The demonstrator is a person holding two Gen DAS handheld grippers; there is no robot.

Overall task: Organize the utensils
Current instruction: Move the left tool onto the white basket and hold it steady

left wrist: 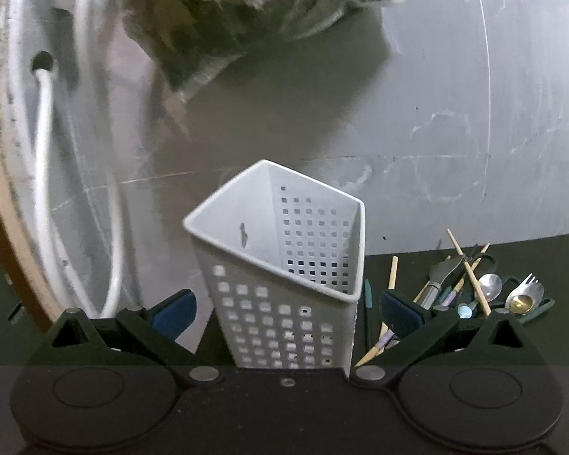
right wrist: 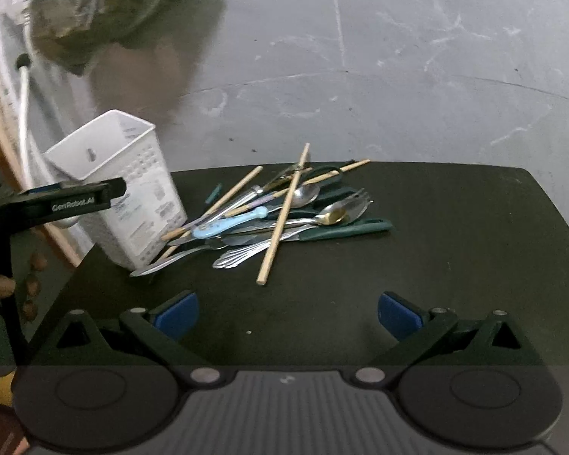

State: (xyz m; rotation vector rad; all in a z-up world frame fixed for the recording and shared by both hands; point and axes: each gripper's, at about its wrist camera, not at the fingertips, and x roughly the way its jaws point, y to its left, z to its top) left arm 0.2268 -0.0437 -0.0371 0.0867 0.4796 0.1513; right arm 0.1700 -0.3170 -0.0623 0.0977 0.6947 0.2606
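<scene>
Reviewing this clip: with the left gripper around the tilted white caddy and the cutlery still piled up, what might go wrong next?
1. The white caddy is tilted between the open left gripper fingers; if not gripped squarely it may tip onto the pile.
2. The utensil pile is tangled, with a chopstick lying across the spoons; the open right gripper may drag neighbours along when picking one.
3. The pile touches the caddy's base, so moving the caddy may scatter pieces.

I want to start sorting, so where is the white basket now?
The white basket stands at the table's left edge, just left of the utensil pile; in the left wrist view it sits between the open jaws.
</scene>
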